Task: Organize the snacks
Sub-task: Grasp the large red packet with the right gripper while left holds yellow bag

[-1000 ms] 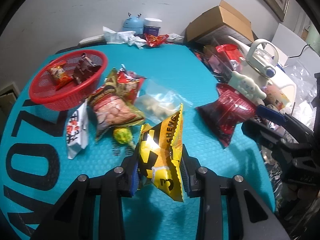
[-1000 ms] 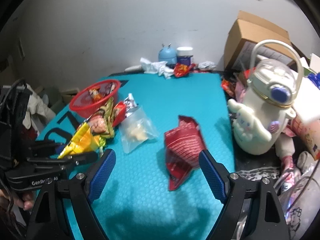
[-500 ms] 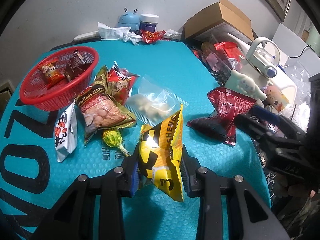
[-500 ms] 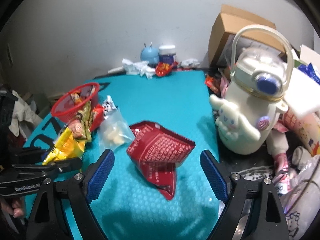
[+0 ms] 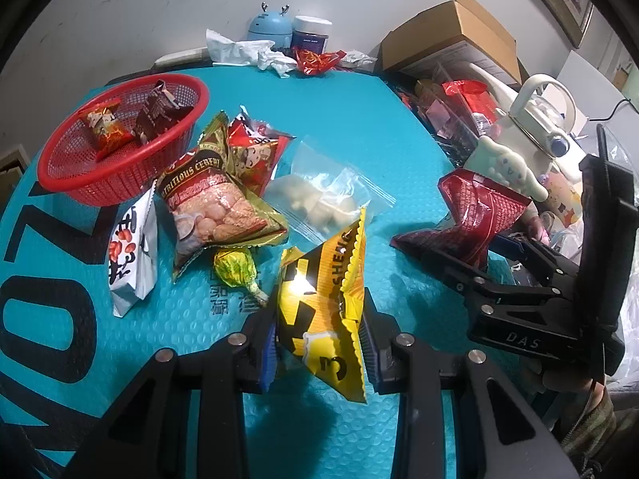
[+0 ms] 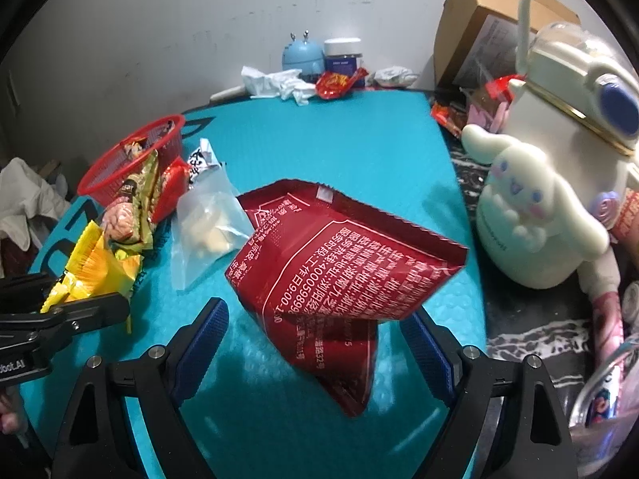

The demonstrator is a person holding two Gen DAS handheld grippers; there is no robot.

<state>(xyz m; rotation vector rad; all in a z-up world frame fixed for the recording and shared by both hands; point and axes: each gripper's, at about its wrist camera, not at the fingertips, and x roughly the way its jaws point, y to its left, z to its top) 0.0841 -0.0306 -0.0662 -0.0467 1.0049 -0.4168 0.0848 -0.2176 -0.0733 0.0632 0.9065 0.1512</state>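
My left gripper [image 5: 319,343] is shut on a yellow and black snack bag [image 5: 323,299] and holds it above the teal mat; the bag also shows in the right wrist view [image 6: 96,267]. My right gripper [image 6: 315,335] is open, its blue pads either side of a dark red snack bag [image 6: 343,275] on the mat, also in the left wrist view [image 5: 475,215]. A red basket [image 5: 120,183] at the far left holds two small packets. A cereal bag [image 5: 215,207], a red packet [image 5: 255,155], a white packet [image 5: 131,255], a clear zip bag [image 5: 323,203] and a gold candy [image 5: 235,267] lie beside it.
A white character water jug [image 6: 559,183] stands at the mat's right edge among clutter. A cardboard box [image 5: 451,40], a blue gadget [image 5: 269,26], a jar [image 5: 310,32], crumpled tissue [image 5: 247,50] and a red wrapper [image 5: 315,60] line the back wall.
My right gripper has moved forward to the dark red bag, which now lies between its open fingers. My left gripper still holds the yellow bag and has shifted slightly.
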